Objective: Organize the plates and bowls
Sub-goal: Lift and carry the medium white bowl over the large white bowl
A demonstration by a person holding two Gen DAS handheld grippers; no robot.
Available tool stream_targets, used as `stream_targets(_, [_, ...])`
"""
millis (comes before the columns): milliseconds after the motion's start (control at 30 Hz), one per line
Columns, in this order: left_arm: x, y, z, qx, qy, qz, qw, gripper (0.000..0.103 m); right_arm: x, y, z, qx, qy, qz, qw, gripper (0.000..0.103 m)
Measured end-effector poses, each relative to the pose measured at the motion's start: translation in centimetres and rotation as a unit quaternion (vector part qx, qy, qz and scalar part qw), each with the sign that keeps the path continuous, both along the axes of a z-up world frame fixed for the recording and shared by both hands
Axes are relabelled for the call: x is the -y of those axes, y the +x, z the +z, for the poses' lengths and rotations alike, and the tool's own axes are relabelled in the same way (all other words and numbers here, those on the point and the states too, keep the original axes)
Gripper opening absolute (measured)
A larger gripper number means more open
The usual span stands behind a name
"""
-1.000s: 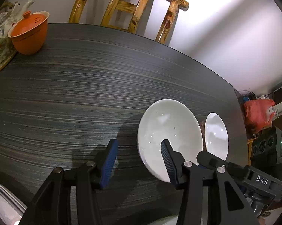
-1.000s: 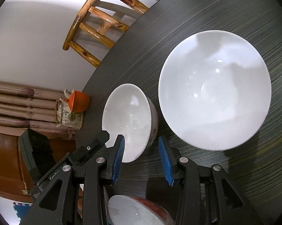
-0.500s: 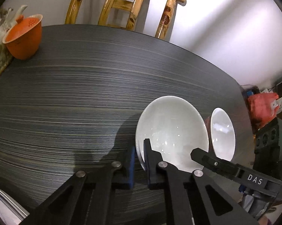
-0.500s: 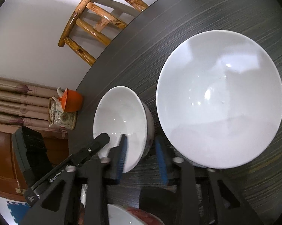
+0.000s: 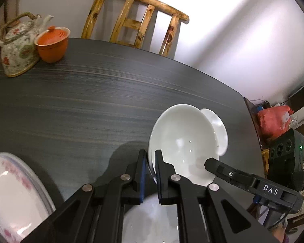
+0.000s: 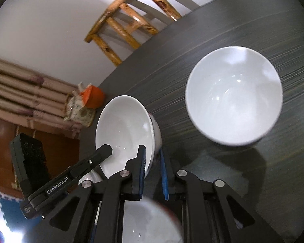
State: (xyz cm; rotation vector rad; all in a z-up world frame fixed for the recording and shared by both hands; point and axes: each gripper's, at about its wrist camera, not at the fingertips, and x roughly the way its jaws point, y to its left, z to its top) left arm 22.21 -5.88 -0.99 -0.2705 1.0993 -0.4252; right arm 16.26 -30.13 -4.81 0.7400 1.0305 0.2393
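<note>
My left gripper [image 5: 150,162] is shut on the rim of a large white bowl [image 5: 182,141] and holds it tilted above the dark table [image 5: 91,101]. That bowl shows in the right wrist view [image 6: 233,101]. My right gripper [image 6: 153,166] is shut on the rim of a smaller white bowl [image 6: 123,129], also tilted off the table; it shows behind the large bowl in the left wrist view [image 5: 218,129]. Another bowl lies below each gripper, near the bottom edge [image 5: 148,218] [image 6: 150,222].
A plate with a pink pattern [image 5: 12,192] lies at the lower left. A floral teapot [image 5: 16,44] and an orange lidded cup [image 5: 51,42] stand at the far left of the table. A wooden chair [image 5: 135,28] stands behind the table.
Both grippers have shut, each on a bowl's rim. Both bowls have been lifted and tilted off the table, and both grippers have drawn back.
</note>
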Motion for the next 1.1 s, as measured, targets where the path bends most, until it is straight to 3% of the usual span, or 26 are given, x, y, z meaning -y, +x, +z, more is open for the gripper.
stream_targets(200, [-0.4,-4.0,0.9,0.005,0.007,-0.005,1.0,0.008,-0.8,-4.3,1.3,0.016,0.004,0.023,1.0,0.015])
stream_targets(500, [-1.4,-9.6,-1.8,-0.016,0.015,-0.004,0.9997,0.009,-1.9,-8.9,0.5,0.0,-0.011,0.049,0.999,0.015])
stream_targets(800, [-2.1,-11.2,-4.3,-0.035,0.022,0.007,0.9991,0.009,-2.4,-10.4,-1.6,-0.023,-0.015,0.055,0.998,0.015])
stream_targets(1100, [-2.3,-11.7,-4.8,-0.033,0.03,0.007,0.999,0.009,-2.8,-10.5,-2.0,-0.025,-0.025,0.058,0.998,0.015])
